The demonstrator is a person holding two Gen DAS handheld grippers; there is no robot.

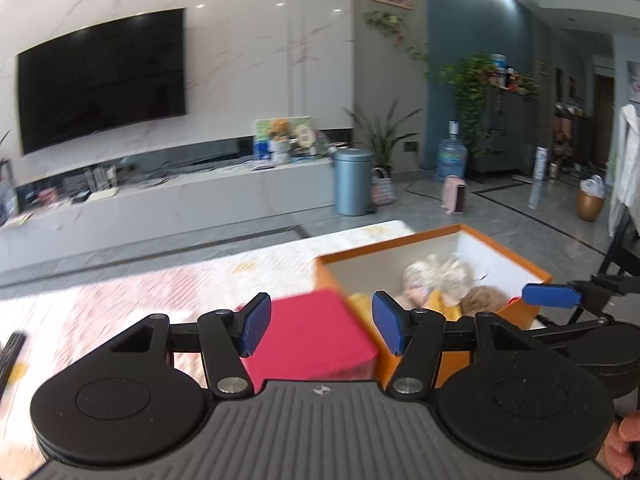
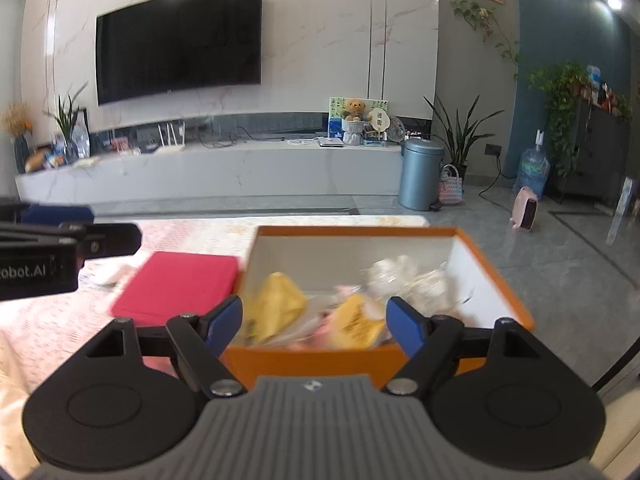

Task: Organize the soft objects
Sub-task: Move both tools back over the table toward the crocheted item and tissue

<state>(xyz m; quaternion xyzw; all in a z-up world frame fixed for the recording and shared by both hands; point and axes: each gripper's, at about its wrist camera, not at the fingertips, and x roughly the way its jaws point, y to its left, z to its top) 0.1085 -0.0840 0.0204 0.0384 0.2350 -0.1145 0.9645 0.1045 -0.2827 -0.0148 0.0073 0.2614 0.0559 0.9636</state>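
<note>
Nearest to the cameras, the left gripper (image 1: 322, 326) is hanging with its blue-padded fingers spread wide and holding nothing, just above the flat red fabric-covered pad (image 1: 310, 334) that is lying on the table beside the box. The right gripper (image 2: 314, 326) is also standing wide and empty, its fingers poised over the near wall of the open orange cardboard box with white inside (image 2: 496, 276). Inside this box the soft things are already lying together: a yellow plush toy (image 2: 276, 306), a second yellow soft piece (image 2: 358, 322), a crinkled clear plastic bag with pale stuffing (image 2: 404, 278) and, seen only from the left wrist view, a brown furry toy (image 1: 482, 298). The red pad seems to be the soft thing not yet put away, so the step in hand is probably to take it. To do this well, the left gripper should be lowering over one edge of the pad, closing on a thick fold so that it is not slipping, while the right gripper is keeping away from the box rim. The table is wearing a pale cloth with pink pattern (image 2: 36, 344). Farther away, a grey tiled floor is spreading to a blue-grey metal bin (image 2: 421, 174), a long white marble TV bench (image 2: 208, 176) and a large black wall television (image 2: 178, 42); green plants and a blue water bottle (image 2: 532, 172) are standing at the right.
</note>
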